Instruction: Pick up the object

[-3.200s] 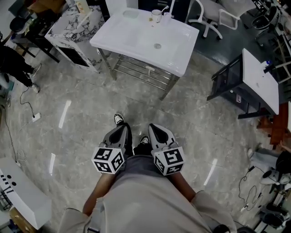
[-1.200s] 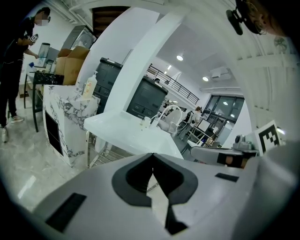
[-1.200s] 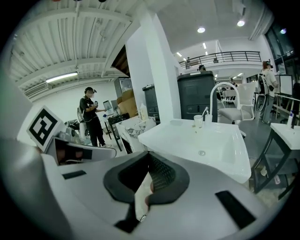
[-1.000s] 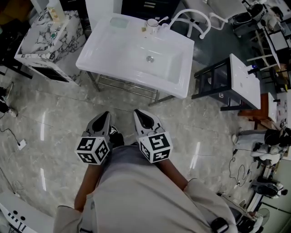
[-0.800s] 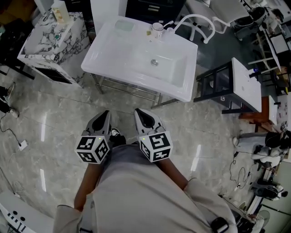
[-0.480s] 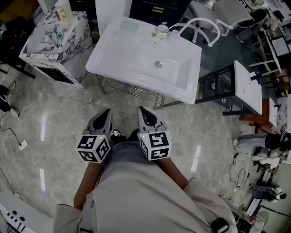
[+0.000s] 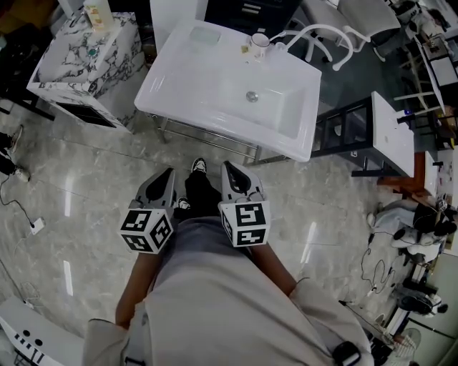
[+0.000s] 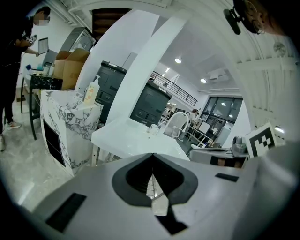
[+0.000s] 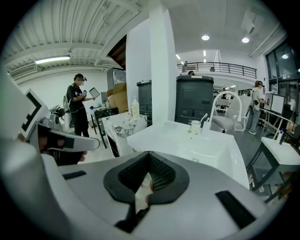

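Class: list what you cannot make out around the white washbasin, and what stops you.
- Head view: the cup on the washbasin; its contents are too small to tell.
- Head view: the bottle on the marble cabinet, cut off by the top edge.
- Left gripper view: washbasin's near edge, hidden behind the left claw.

open floor (image 7: 86, 179) before white sink (image 7: 189, 75)

A white cup (image 7: 259, 44) sits on the back rim of the white ceramic washbasin (image 7: 193, 78); marble-patterned cabinet (image 7: 71, 61) to its left, white-topped black stand (image 7: 390, 125) right.
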`<state>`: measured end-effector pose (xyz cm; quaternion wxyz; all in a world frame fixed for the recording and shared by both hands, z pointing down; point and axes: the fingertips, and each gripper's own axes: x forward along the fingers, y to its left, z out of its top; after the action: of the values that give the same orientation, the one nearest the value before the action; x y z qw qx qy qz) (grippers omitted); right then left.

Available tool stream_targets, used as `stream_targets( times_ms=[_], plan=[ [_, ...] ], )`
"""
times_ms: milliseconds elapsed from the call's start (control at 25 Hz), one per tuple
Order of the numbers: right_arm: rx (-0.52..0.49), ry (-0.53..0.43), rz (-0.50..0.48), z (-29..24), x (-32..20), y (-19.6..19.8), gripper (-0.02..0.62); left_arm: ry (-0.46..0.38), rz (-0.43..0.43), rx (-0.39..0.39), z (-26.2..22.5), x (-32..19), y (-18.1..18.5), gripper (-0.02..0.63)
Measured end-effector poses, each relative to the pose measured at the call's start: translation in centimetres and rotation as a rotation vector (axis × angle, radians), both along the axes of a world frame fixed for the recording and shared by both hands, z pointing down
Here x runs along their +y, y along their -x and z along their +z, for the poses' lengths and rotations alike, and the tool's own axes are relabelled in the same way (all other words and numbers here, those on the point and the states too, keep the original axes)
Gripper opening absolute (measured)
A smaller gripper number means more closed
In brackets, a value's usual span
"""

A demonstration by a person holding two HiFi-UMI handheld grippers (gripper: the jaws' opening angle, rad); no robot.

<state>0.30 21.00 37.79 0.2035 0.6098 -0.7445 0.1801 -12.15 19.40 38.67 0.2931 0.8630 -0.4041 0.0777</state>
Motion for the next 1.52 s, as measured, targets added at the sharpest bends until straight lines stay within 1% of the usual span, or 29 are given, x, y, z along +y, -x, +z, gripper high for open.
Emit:
stream_targets(
  times_ms=[160, 560, 760, 1080, 1520],
  plan=[
    [-0.009, 0.001, 0.000, 0.1, -1.2, -0.3, 0.009, -0.001, 0.003, -0.005, 0.2, -1.1, -0.2, 0.000],
    [-0.022, -0.001, -0.020, 0.0, -6.3, -0.6, 0.009, 0.004, -0.014, -0.021, 0.3, -5.9, -0.5, 0.000],
    [-0.034, 0.007, -0.016, 0.3, -9.2, -1.0, 0.009, 0.002, -0.030, -0.044, 0.5, -8.4, -0.4, 0.000],
    [-0.041, 0.019, -0.019, 0.5, -14.1, -1.7, 0.009, 0.028, -0.022, -0.044, 0.9, -12.7, -1.2, 0.000],
    [-0.049, 0.009, -0.048, 0.0, -19.6, -2.5, 0.009, 0.025, -0.029, -0.044, 0.5, -17.9, -2.4, 0.000]
  ],
)
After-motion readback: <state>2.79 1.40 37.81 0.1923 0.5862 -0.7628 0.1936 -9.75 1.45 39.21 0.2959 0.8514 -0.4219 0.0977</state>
